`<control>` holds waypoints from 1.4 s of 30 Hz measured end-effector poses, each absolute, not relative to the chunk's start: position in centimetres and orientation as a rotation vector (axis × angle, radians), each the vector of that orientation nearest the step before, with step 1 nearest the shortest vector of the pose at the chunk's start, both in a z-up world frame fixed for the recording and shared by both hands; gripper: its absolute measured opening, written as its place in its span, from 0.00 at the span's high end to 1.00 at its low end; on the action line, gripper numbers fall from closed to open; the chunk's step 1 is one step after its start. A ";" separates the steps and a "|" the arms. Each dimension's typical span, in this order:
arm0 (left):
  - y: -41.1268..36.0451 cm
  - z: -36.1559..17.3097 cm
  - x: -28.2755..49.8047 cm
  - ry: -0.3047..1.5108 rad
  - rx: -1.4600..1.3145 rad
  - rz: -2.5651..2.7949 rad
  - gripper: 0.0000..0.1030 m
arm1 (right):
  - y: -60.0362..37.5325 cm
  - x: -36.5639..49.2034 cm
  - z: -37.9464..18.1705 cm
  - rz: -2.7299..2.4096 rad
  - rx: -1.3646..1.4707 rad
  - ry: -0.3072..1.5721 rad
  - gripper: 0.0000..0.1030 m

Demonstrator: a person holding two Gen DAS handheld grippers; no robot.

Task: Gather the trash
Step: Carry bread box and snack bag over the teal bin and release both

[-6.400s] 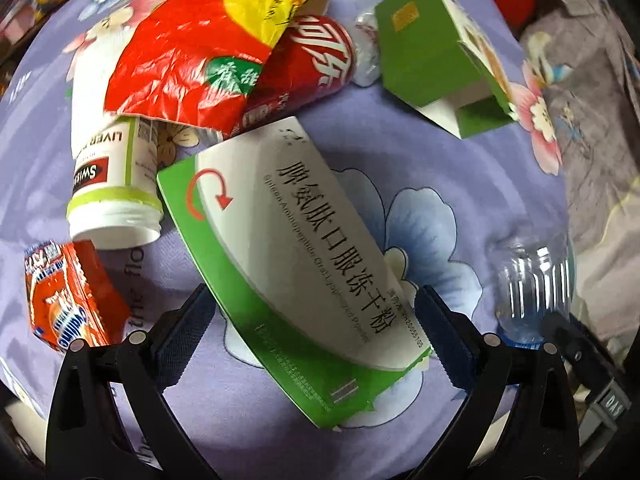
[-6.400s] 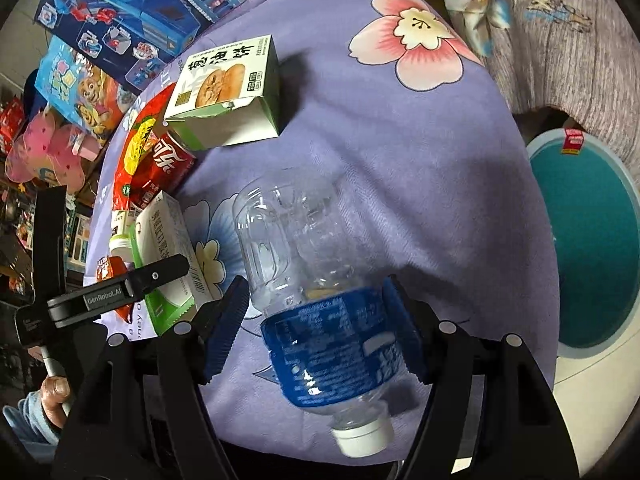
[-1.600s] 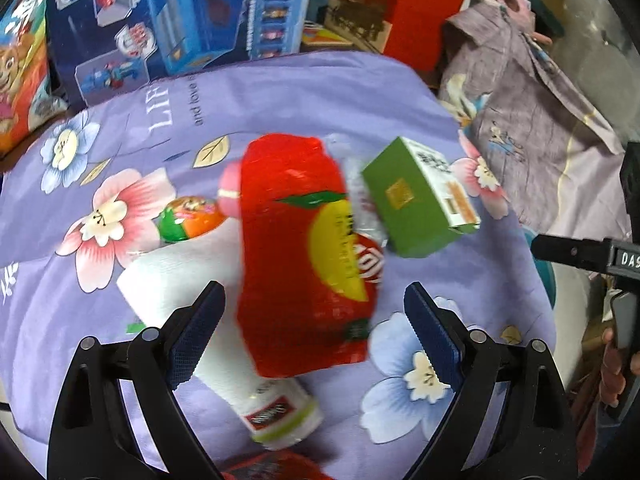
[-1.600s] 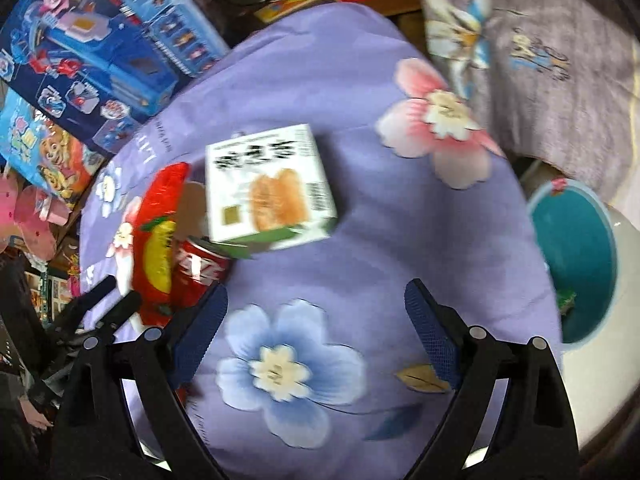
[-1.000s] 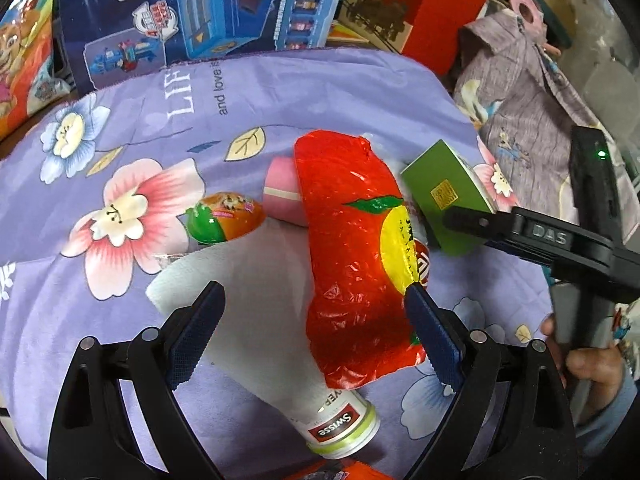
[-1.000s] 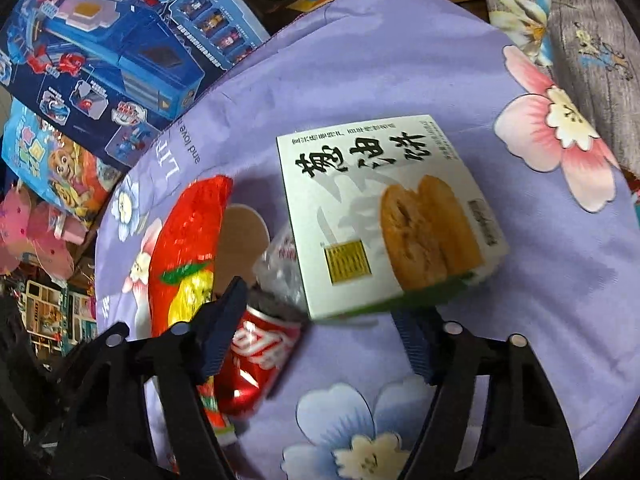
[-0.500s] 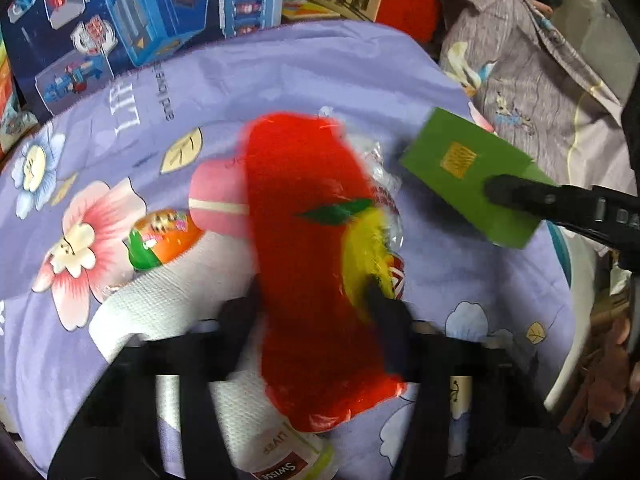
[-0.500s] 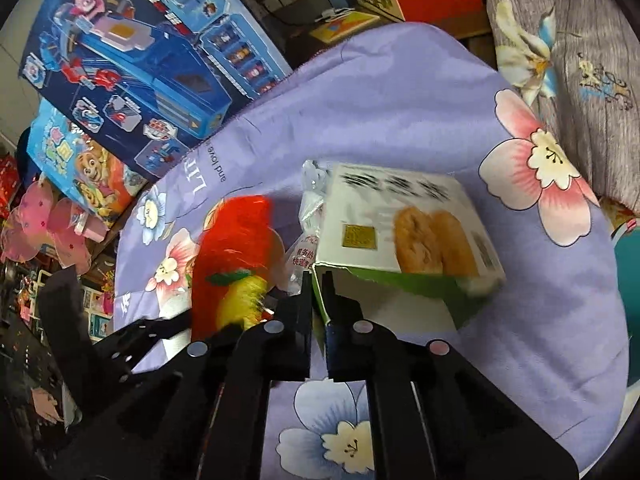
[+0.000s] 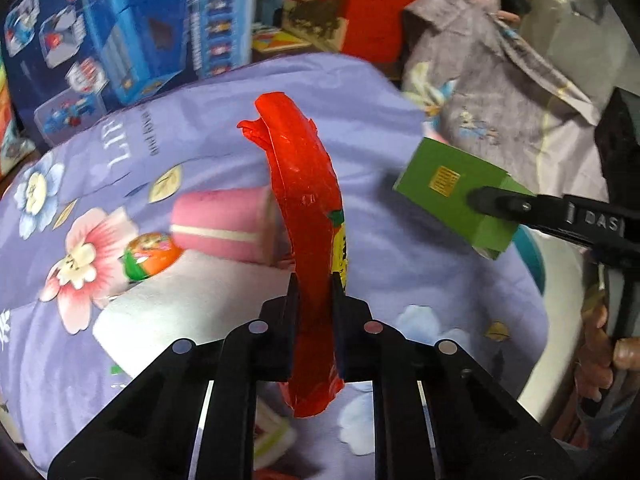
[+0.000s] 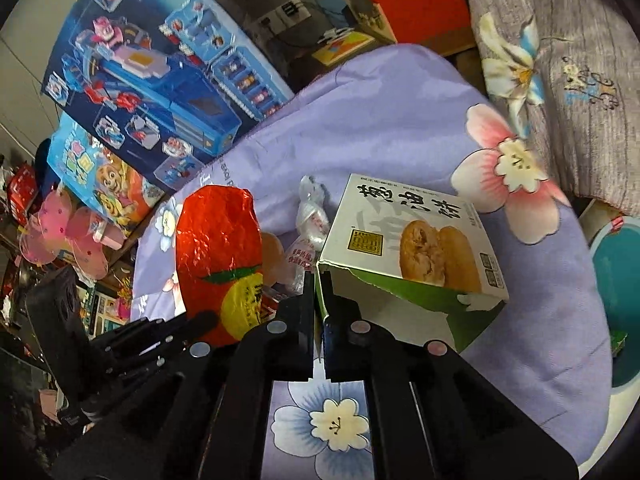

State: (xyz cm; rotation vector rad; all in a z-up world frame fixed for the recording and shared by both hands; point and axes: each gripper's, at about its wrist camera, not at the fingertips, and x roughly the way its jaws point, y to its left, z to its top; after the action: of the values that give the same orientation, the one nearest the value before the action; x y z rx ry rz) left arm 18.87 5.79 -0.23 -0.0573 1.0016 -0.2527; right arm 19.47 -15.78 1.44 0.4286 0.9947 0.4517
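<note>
The left gripper is closing, squeezing the red bag. The right gripper pinches the green box flap. Only the right view shows 2 cakes printed on it. The bin is cut off.

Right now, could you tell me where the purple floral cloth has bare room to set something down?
The purple floral cloth lies bare on its far side, between the blue toy boxes and the white-and-green pastry carton, and nearer, around the blue-and-white printed flower. It is crowded left of the carton: clear crumpled wrapper, red crinkly snack bag, pink cup.
</note>
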 end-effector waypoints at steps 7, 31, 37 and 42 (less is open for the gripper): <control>1.0 2.1 18.4 0.956 -0.043 -0.361 0.86 | -20.5 18.2 3.4 0.410 0.482 0.937 0.97; -22.4 -0.2 20.0 1.053 0.145 -0.697 0.86 | -43.0 13.3 -2.6 0.082 0.695 0.985 0.89; -25.1 -1.2 20.7 1.085 0.163 -0.716 0.86 | -45.6 13.2 -5.1 0.063 0.763 1.026 0.55; -27.5 -2.2 20.9 1.111 0.179 -0.731 0.86 | -47.1 12.8 -5.7 0.054 0.775 1.035 0.41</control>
State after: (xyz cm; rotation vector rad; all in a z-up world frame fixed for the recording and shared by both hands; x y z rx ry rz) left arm 20.92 -27.45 -2.23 0.1787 1.1112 -0.7308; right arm 12.76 -47.10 -5.66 0.7753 1.0355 0.0540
